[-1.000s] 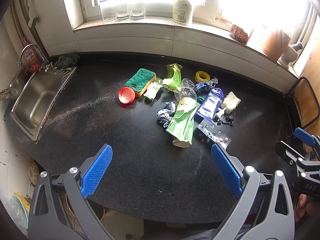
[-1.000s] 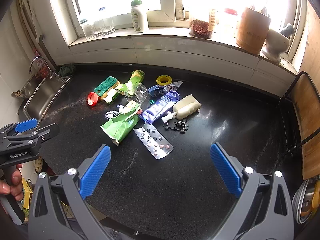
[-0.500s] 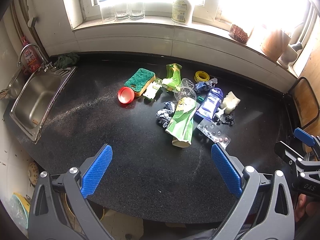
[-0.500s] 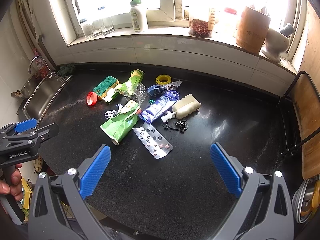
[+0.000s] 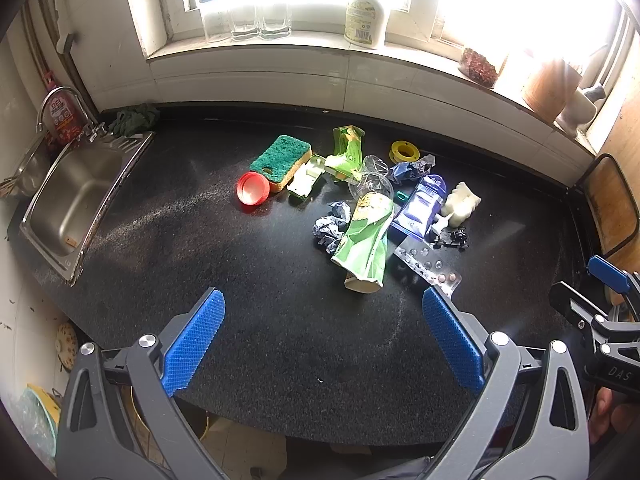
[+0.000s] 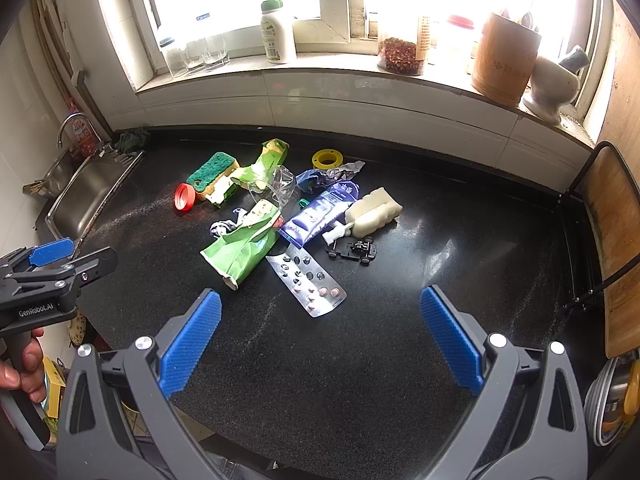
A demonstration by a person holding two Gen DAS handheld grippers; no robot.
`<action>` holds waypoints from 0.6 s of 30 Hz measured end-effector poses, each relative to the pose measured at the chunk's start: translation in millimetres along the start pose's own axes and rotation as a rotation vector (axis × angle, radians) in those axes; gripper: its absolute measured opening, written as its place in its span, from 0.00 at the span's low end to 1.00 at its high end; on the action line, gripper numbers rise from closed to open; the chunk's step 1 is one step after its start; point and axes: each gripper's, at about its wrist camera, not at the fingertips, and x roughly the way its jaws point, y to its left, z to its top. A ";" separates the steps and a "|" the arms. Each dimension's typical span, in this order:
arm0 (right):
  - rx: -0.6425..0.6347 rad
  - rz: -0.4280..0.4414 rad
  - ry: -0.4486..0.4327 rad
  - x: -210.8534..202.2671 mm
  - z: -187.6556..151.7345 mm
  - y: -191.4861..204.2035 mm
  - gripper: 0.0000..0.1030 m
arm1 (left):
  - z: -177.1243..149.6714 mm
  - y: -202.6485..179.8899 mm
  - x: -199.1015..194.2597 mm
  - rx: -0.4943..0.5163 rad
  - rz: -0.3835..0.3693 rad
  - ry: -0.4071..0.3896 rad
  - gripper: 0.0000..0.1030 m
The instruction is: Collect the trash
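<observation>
Trash lies in a heap on the black counter (image 5: 224,264): a green pouch (image 5: 363,240), a blister pack (image 5: 426,265), a blue packet (image 5: 422,204), crumpled paper (image 5: 330,226), a red lid (image 5: 252,188), a green-topped sponge (image 5: 281,156), a yellow tape roll (image 5: 404,151) and a white foam piece (image 5: 462,203). In the right wrist view the same green pouch (image 6: 240,246), blister pack (image 6: 308,280) and blue packet (image 6: 320,214) show. My left gripper (image 5: 323,334) is open, held back above the counter's near edge. My right gripper (image 6: 320,334) is open too, nearest the blister pack. Neither holds anything.
A steel sink (image 5: 72,200) with a tap sits at the left. The windowsill holds glasses (image 5: 244,24), a soap bottle (image 5: 365,16), a jar (image 6: 402,50), a wooden holder (image 6: 505,58) and a mortar (image 6: 554,80). A wooden board in a rack (image 6: 618,240) stands at the right.
</observation>
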 end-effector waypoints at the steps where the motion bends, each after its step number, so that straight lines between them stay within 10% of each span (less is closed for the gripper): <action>1: 0.001 0.000 0.001 0.5 -0.3 0.1 0.94 | 0.0 0.0 0.0 0.000 -0.001 0.000 0.94; 18: 0.001 0.001 0.003 1.6 1.8 0.1 0.94 | -1.8 0.1 2.0 -0.001 0.001 0.005 0.94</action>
